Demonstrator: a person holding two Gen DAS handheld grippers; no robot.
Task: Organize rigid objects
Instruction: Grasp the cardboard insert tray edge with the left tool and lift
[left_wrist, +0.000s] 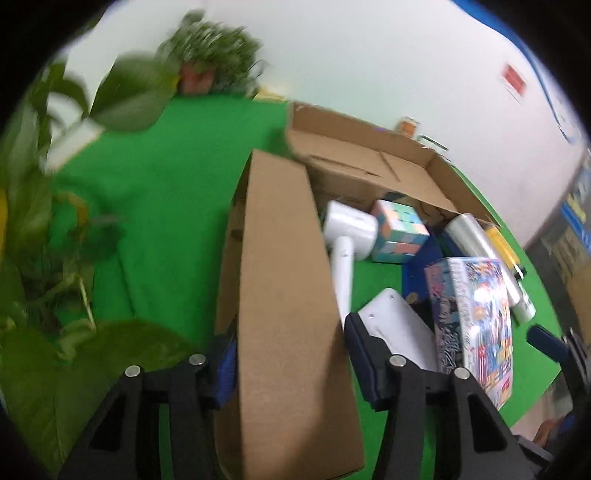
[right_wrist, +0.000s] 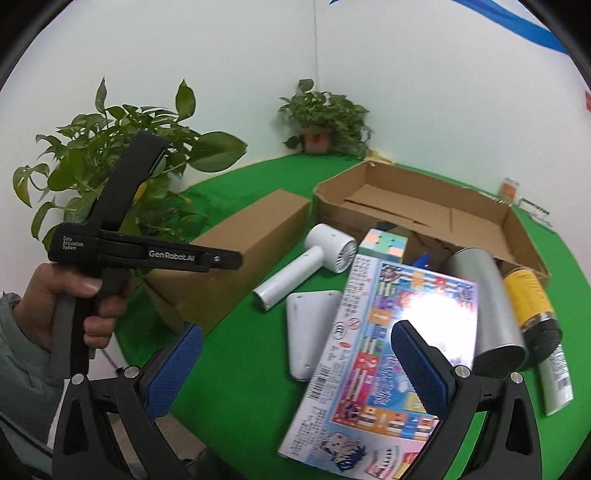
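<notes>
Left gripper (left_wrist: 291, 362): jaws straddle the near end of the long brown carton (left_wrist: 284, 295), blue pads at both its sides; whether they actually pinch it I cannot tell. Carton lies on the green cloth (left_wrist: 159, 206), just left of the open cardboard tray (right_wrist: 424, 206). Right gripper (right_wrist: 295, 354): jaws wide, holding nothing, above the colourful printed box (right_wrist: 369, 332), white hair dryer (right_wrist: 306, 262) beyond.
</notes>
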